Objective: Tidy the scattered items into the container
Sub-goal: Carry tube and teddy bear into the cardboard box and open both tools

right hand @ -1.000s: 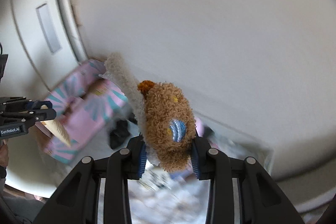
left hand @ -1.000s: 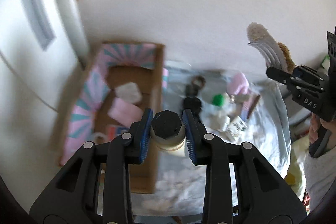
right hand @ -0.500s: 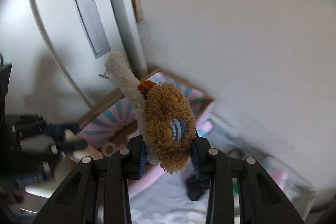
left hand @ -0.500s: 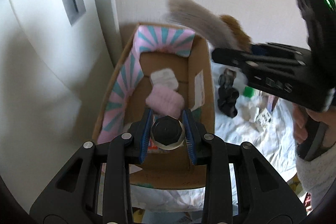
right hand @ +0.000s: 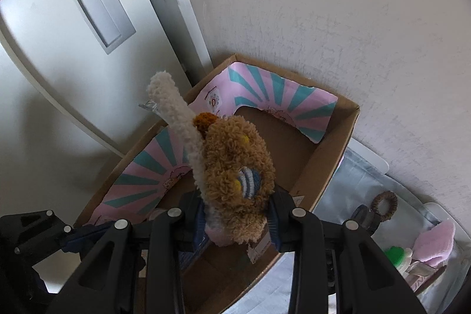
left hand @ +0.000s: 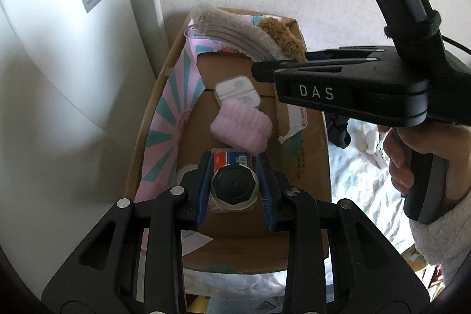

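A cardboard box (left hand: pixel 306 167) (right hand: pixel 332 155) with a pink and teal striped liner (left hand: pixel 164 125) stands against the wall. My left gripper (left hand: pixel 234 186) is shut on a small bottle with a black cap (left hand: pixel 234 187), low inside the box's near end. My right gripper (right hand: pixel 235 221) is shut on a brown plush headband (right hand: pixel 235 167) with a cream fuzzy band (right hand: pixel 173 108), held over the box. In the left wrist view the headband (left hand: pixel 235 31) hangs above the box's far end, with the right gripper's body (left hand: pixel 347 90) beside it.
Inside the box lie a white earbud case (left hand: pixel 237 90), a pink fuzzy item (left hand: pixel 240 128) and a red and blue packet (left hand: pixel 231 159). On the white bedding (right hand: pixel 347 184) to the right are a brown hair tie (right hand: pixel 384 203), a pink cloth (right hand: pixel 435 243), a green-capped bottle (right hand: pixel 397 255) and a black item (left hand: pixel 340 133). A white door (right hand: pixel 59 49) stands left.
Both grippers have swung left from the bedding to over the box and come down. The left one carries the bottle low into the box; the right one brings the headband above it.
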{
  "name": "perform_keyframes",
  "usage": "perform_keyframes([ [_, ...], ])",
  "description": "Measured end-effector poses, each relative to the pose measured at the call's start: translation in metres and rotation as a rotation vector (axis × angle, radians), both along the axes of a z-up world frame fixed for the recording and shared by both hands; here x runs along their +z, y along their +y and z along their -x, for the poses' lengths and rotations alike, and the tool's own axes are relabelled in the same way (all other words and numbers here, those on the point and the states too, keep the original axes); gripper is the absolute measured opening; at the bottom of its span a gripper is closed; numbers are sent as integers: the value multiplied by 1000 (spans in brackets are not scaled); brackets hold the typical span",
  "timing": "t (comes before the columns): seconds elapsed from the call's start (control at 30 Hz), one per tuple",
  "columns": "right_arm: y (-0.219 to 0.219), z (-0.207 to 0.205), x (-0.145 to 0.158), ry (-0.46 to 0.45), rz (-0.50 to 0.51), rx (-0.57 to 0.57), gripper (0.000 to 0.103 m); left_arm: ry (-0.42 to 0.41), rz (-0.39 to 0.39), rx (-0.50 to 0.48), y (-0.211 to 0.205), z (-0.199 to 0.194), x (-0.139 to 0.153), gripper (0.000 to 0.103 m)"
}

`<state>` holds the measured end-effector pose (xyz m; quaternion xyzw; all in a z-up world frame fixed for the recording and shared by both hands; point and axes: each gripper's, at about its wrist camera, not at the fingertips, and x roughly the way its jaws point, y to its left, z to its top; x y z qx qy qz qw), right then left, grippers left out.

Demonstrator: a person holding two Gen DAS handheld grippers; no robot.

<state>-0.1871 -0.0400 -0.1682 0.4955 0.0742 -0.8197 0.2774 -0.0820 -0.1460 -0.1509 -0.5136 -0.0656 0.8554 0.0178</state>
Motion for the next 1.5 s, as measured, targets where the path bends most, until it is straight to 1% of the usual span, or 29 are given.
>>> perform_keyframes([
  [0.6, -8, 3, -5, 10, -38, -14, 32, -7, -1, -17, -1, 2, 0, 27],
  [0.67, -8, 4, -5, 9, -40, -18, 32, -5, -4, -20, 1, 2, 1, 29],
  [0.7, -11, 8, -9, 7, -43, -22, 35, -4, -2, -20, 1, 3, 1, 44],
  [0.73, -11, 9, -9, 5, -41, -24, 38, 0, 12, -13, 2, 3, 2, 69],
  [0.8, -12, 10, -9, 7, -38, -22, 40, 35, 36, -2, 3, 0, 8, 89],
  [0.87, -13, 9, -7, 21, -51, -20, 45, 68, 29, -17, 5, -2, 15, 90],
  [0.93, -14, 8, -3, 45, -51, -18, 50, 69, 41, -25, 7, 0, 18, 90],
  [1.0, -13, 7, 2, 58, -35, -19, 50, 66, 55, -26, 9, 1, 19, 90],
  [1.13, -7, 6, 11, 67, -9, -35, 50, 58, 38, -31, 9, 2, 19, 90],
  [1.23, 1, 3, 16, 78, 3, -46, 50, 61, 40, -37, 11, 3, 23, 90],
  [1.37, 23, -3, 30, 101, 24, -89, 50, 76, 50, -54, 17, 4, 30, 90],
  [1.5, 59, -14, 45, 126, 33, -151, 50, 94, 47, -75, 26, 8, 39, 90],
])
